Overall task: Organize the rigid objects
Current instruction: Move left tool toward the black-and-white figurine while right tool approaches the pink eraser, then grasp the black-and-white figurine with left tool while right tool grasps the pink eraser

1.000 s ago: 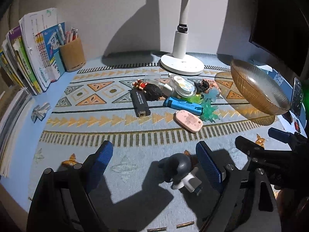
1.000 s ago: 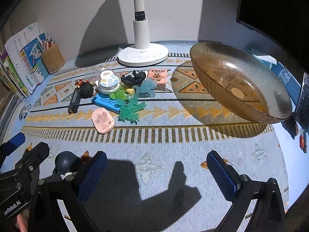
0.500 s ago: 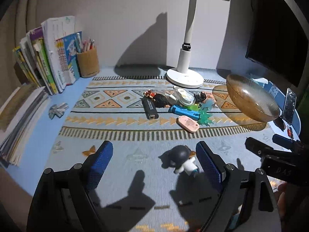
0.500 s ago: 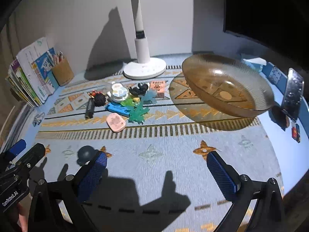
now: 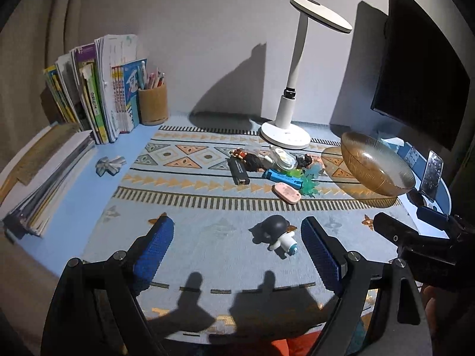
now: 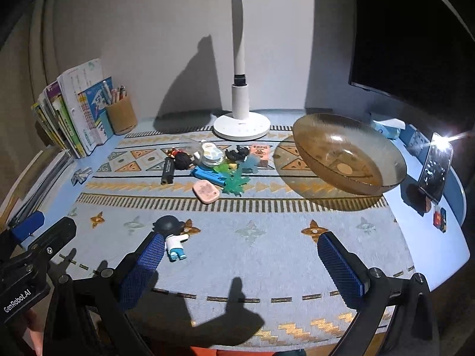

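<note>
A small toy figure (image 5: 277, 231) with a dark round head and white body lies on its side on the patterned mat, alone near the front. Behind it is a cluster of small objects: a black stick (image 5: 238, 171), a blue bar (image 5: 282, 177), a pink oval tag (image 5: 286, 192), green plastic leaves (image 5: 308, 182) and a clear round case (image 5: 282, 157). An amber glass bowl (image 6: 347, 151) stands tilted at the right. My left gripper (image 5: 237, 249) hangs open above the mat, the figure just inside its right finger. My right gripper (image 6: 242, 262) is open and holds nothing; the figure (image 6: 172, 237) lies by its left finger.
A white desk lamp (image 6: 240, 118) stands at the back centre. Books (image 5: 95, 95) and a pen cup (image 5: 153, 103) fill the back left, with a paper stack (image 5: 44, 172) along the left edge. A dark monitor (image 5: 421, 68) and a propped phone (image 6: 435, 172) are at the right.
Both grippers have risen and pulled back from the mat, so the whole desk and the lamp head come into view. The toy figure lies where it was. Both grippers stay open.
</note>
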Demonstrator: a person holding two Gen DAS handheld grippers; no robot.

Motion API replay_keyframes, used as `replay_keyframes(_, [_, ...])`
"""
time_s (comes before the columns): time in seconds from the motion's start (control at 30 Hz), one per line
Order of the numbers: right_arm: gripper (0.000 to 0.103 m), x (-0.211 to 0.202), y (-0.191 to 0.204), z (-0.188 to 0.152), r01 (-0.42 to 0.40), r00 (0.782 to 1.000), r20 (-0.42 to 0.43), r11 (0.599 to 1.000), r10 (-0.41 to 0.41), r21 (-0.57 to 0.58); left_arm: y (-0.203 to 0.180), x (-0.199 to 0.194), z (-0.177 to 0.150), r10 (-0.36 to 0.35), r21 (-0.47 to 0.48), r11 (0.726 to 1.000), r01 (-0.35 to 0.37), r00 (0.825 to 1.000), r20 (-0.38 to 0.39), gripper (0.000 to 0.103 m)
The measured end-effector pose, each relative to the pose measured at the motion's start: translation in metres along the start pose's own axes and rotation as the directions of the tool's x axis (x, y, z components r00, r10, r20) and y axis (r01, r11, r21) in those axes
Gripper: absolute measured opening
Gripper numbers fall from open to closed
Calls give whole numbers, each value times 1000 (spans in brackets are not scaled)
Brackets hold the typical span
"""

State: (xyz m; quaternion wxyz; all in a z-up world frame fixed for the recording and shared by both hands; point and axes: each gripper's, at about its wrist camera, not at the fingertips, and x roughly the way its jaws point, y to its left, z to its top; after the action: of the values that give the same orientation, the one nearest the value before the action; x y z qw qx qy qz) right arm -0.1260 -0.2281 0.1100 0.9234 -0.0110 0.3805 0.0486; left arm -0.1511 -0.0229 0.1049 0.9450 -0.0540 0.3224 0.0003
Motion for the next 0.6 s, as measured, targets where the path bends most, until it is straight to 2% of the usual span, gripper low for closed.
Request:
replay_keyframes(0.27, [103,24,2,5,28,999,-39,1000,-29,-5,-1,24,1,-18,32,999,20,999,-44,87])
replay_keyframes(0.43, [103,53,-3,12,-1,996,-88,1000,0,-12,-3,48,-4,-52,91,994,59,996,-77,87])
replay_keyframes(0.53, [103,74,-12,15,-78,991,-108,997,78,1,-3,64,-10,-101,111,987,114,987,-122,87])
replay_keyframes(0.6, [97,92,-17,17,-140,980,-138,990,143,28,-4,78,-14,-141,101,982,159,976,-164,87])
